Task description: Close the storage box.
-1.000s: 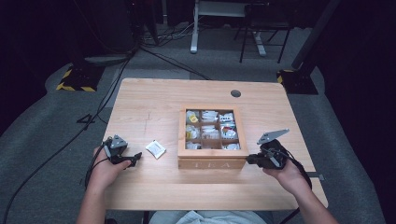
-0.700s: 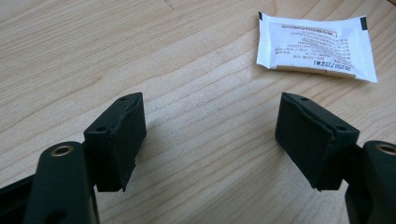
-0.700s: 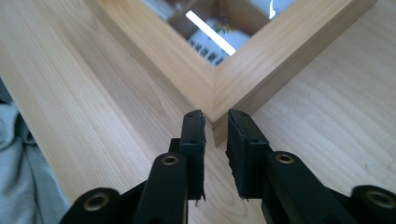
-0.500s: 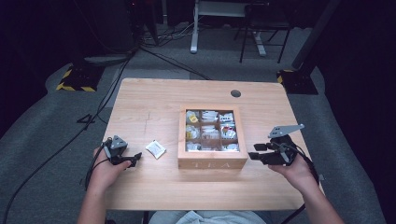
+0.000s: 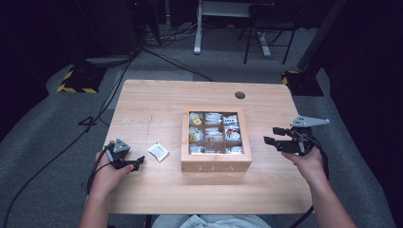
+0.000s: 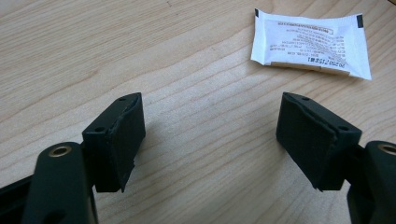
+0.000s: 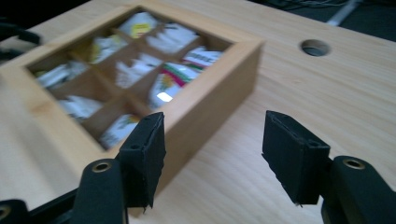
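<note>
Low over the table [image 5: 157, 104], the left gripper [image 5: 131, 165] is held with jaws spread wide and nothing between them; a white tea sachet [image 6: 310, 42] lies flat just ahead, toward its right jaw. Farther off, the right gripper [image 5: 277, 139] is parted and empty too, beside the wooden tea box [image 5: 216, 162]. Pinched carelessly, the thin sachet could be skidded away or crumpled.
</note>
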A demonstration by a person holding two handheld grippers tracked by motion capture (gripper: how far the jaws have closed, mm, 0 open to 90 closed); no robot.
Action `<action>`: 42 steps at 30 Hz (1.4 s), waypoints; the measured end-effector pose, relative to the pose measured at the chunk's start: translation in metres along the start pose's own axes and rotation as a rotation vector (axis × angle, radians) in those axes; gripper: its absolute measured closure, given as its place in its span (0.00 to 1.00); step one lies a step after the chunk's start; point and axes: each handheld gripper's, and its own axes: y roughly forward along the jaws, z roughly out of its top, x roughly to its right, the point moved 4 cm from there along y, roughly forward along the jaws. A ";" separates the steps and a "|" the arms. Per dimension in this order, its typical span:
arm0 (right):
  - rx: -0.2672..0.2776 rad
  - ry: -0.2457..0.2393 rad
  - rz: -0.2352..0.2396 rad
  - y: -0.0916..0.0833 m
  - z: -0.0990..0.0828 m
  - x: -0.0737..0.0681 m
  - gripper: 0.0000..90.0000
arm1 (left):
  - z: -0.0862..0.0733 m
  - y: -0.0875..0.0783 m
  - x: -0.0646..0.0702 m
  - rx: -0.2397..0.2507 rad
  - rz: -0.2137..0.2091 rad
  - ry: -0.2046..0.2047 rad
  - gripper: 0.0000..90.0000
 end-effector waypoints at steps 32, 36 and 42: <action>-0.011 0.097 -0.193 0.037 -0.070 0.084 0.41 | 0.004 0.004 0.003 -0.002 -0.007 0.002 0.24; -0.018 0.095 -0.192 0.041 -0.077 0.083 0.41 | 0.004 0.004 0.003 -0.002 -0.009 0.006 0.24; -0.033 0.092 -0.195 0.044 -0.083 0.083 0.41 | 0.004 0.005 0.003 0.000 -0.012 0.003 0.24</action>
